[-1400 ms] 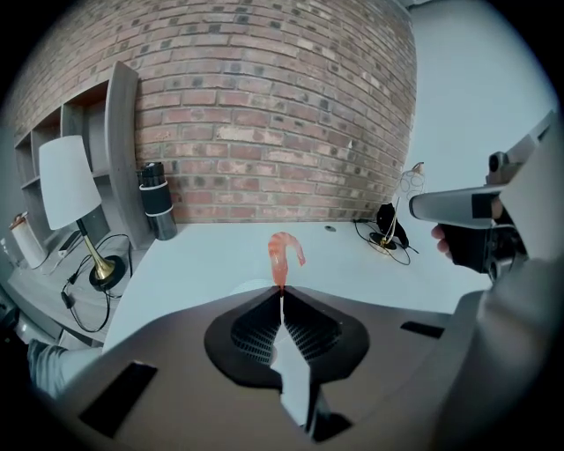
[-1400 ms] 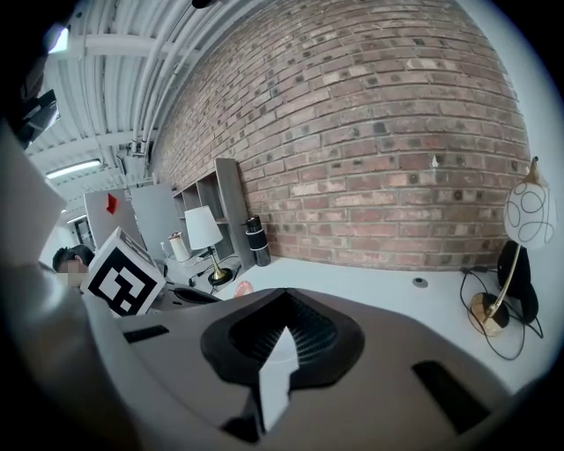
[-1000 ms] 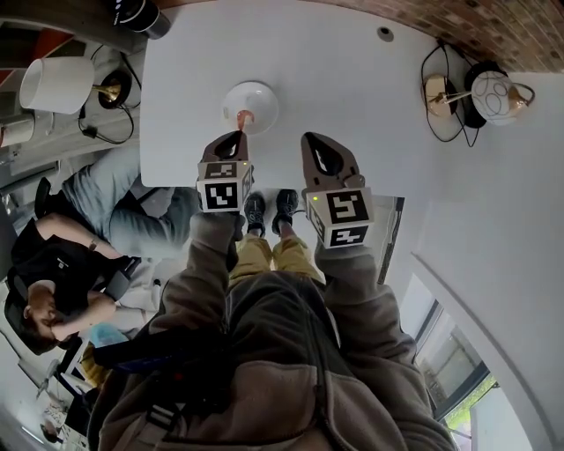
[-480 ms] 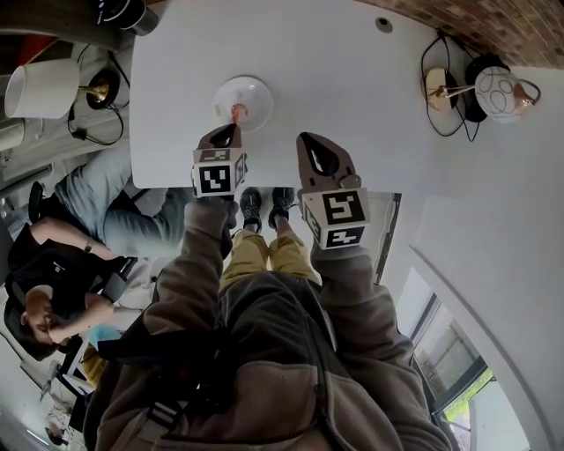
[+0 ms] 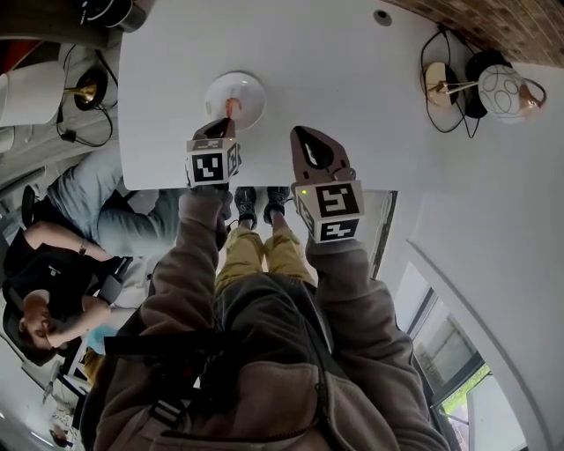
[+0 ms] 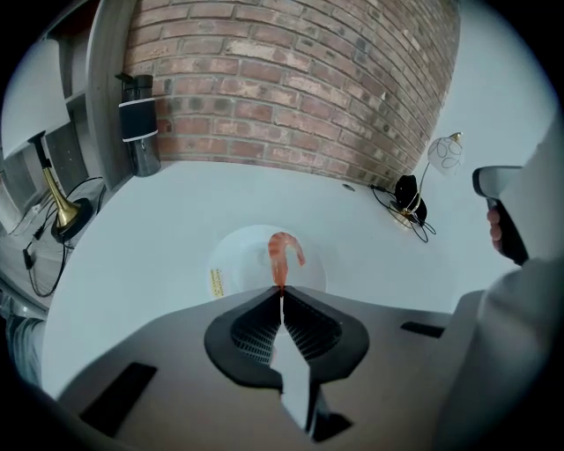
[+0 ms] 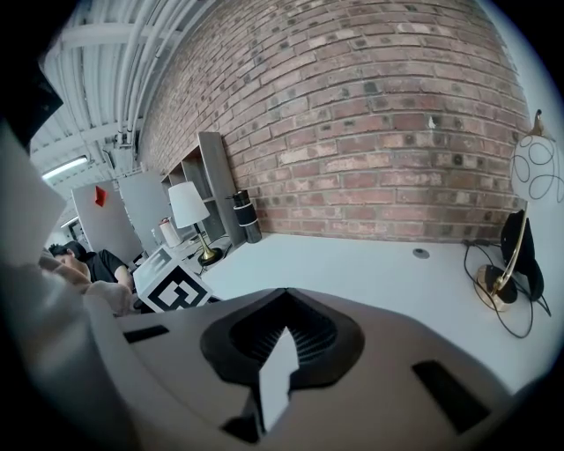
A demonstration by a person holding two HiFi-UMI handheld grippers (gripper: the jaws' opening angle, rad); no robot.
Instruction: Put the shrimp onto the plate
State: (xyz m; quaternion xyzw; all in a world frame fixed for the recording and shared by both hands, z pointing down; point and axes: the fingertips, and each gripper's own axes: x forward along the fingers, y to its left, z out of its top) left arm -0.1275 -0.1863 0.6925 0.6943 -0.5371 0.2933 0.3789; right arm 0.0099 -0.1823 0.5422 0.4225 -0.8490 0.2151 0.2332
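An orange-pink shrimp (image 6: pixel 282 254) lies curled over the middle of a small white plate (image 6: pixel 233 255) on the white table. My left gripper (image 6: pixel 282 289) is shut on the shrimp's tail end, right at the plate's near rim. Whether the shrimp rests on the plate or hangs just above it, I cannot tell. From the head view the shrimp (image 5: pixel 231 107) shows over the plate (image 5: pixel 251 88) ahead of the left gripper (image 5: pixel 226 124). To its right, my right gripper (image 5: pixel 308 134) is shut and holds nothing, above the table's near edge. In its own view the right gripper (image 7: pixel 284 293) points at the brick wall.
A black bottle (image 6: pixel 139 123) stands at the table's far left corner, a brass-footed lamp (image 6: pixel 55 203) beyond the left edge. A globe lamp with cables (image 5: pixel 498 90) sits to the right. A seated person (image 5: pixel 53 264) is at the left. A cable hole (image 5: pixel 382 17) marks the far table.
The left gripper has tipped steeper over the plate, still shut on the shrimp. The whole view has drifted a little left. The right gripper has barely moved.
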